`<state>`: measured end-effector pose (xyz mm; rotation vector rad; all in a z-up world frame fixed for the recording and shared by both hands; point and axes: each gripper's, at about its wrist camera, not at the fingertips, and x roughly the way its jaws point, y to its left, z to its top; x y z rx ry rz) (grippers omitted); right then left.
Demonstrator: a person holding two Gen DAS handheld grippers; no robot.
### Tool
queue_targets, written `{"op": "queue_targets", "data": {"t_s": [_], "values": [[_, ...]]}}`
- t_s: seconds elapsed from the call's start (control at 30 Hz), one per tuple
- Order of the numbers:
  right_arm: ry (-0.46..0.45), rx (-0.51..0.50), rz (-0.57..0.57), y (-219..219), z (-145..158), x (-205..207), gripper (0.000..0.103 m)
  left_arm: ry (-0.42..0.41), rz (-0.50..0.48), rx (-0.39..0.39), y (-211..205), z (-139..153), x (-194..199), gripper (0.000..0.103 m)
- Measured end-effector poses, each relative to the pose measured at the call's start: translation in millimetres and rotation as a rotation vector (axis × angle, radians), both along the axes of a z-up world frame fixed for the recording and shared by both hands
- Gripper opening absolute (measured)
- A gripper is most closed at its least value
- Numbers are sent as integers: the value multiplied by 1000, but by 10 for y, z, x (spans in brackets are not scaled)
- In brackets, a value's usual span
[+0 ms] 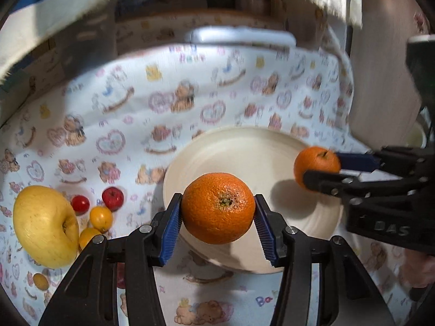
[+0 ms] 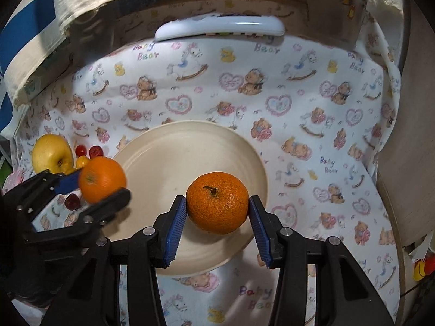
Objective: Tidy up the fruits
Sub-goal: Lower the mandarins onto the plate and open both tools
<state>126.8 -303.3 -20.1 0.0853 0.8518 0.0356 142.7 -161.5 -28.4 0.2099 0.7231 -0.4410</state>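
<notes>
Two hand-held grippers each clamp an orange above a cream plate on a table covered with a teddy-bear print cloth.

In the left wrist view, the left gripper (image 1: 218, 212) fills the lower centre of the frame, its blue ribbed pads pressed against both sides of a large orange (image 1: 218, 207) with its pitted navel end facing the camera. The fruit hangs over the near rim of the cream plate (image 1: 244, 152). At the right edge of the same frame, the right gripper (image 1: 323, 168) reaches in with a smaller orange (image 1: 315, 163) pinched between its fingers, over the plate's right side.

The right wrist view shows that same grip from behind: the right gripper (image 2: 217, 206) in the lower centre squeezes its orange (image 2: 217, 202), stem up, over the plate (image 2: 176, 149). The left gripper (image 2: 102, 183) enters from the left edge, carrying its orange (image 2: 102, 178) beside the plate's left rim.

Further back at the left of both frames, on the cloth (image 2: 299, 108), lies a yellow apple (image 1: 44, 225) on its side, with small red fruits (image 1: 112, 198) and small yellow fruits (image 1: 101, 218) clustered just beside it.

At the far edge of the table, along the top centre, rests a long white remote control (image 2: 220, 27).
</notes>
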Motion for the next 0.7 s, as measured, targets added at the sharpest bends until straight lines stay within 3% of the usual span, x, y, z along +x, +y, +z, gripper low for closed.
{"op": "queue_targets", "data": {"t_s": [0.5, 0.7], "values": [[39, 3, 21, 51, -61, 35, 49, 67, 40, 150, -99, -175, -34, 50], [26, 25, 7, -17, -31, 19, 49, 80, 39, 78, -30, -158, 0, 56]]}}
